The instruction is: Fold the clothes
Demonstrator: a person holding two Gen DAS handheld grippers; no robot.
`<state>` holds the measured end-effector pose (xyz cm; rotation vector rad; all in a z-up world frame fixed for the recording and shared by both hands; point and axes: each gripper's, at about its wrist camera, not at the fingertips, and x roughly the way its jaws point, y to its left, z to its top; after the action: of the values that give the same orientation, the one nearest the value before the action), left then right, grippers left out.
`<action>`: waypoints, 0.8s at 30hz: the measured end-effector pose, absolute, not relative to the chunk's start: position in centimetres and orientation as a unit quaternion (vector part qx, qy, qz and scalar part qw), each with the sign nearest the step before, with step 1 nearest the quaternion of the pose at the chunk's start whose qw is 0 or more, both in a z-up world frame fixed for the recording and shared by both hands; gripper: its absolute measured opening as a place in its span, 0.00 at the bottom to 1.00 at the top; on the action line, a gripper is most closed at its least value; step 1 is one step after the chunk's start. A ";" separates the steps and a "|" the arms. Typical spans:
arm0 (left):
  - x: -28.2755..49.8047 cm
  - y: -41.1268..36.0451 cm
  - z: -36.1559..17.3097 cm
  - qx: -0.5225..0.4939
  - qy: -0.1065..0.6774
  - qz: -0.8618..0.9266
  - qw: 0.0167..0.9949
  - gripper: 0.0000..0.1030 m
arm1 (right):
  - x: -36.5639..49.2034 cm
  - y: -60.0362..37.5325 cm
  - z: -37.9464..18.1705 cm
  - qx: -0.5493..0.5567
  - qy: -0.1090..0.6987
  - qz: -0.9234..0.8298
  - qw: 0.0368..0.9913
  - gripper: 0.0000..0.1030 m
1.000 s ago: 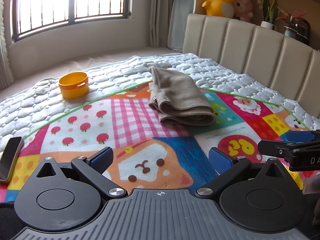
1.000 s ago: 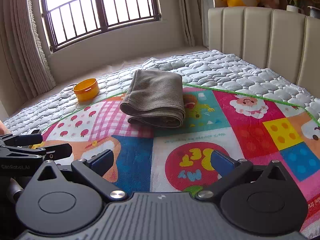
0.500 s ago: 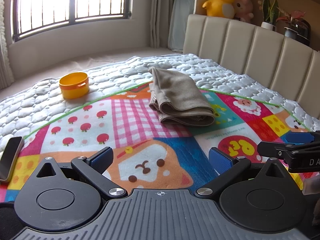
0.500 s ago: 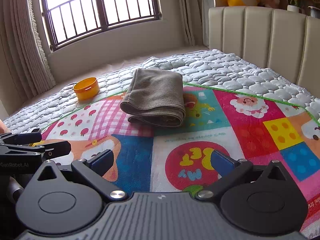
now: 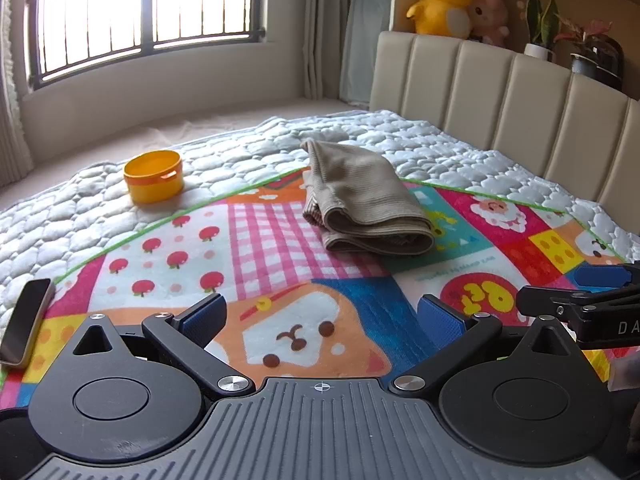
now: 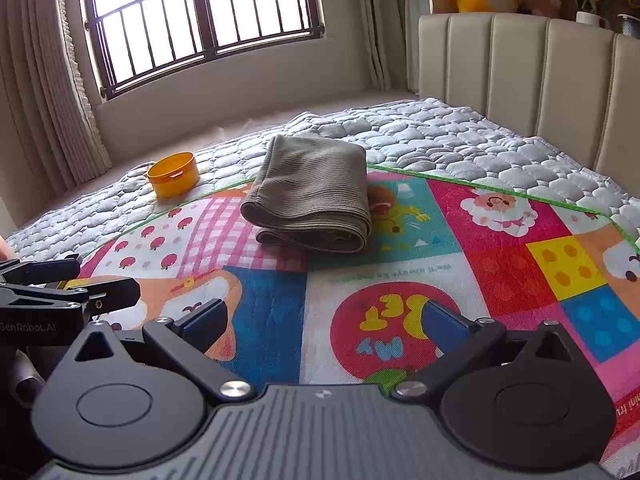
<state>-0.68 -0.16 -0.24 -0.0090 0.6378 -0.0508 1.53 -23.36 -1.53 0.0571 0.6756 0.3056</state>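
My left gripper (image 5: 320,316) and right gripper (image 6: 322,318) hang released, jaws empty, near the seemingly folded brown garment (image 6: 312,194) on the bed (image 6: 440,136).

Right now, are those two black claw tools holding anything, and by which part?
Nothing is held. The left gripper and right gripper both have their fingers spread open over the colourful mat, short of the folded beige garment.

Bright barred window (image 5: 144,12), beige curtains (image 6: 48,92), padded cream headboard (image 5: 500,100), quilted bed (image 5: 60,216) with colourful play mat (image 6: 500,272).
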 end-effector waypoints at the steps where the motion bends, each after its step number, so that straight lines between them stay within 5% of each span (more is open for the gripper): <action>1: -0.7 -0.2 -0.2 -0.003 0.314 -0.025 0.949 1.00 | 1.5 -23.4 -1.5 0.028 0.330 0.149 0.932 1.00; 24: -0.7 -0.3 -0.2 -0.001 0.317 -0.030 0.948 1.00 | 1.6 -23.2 -1.6 0.026 0.332 0.150 0.931 1.00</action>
<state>-0.66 -0.26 -0.21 -0.0012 0.6456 -0.0607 1.57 -23.22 -1.59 0.0531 0.6797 0.3073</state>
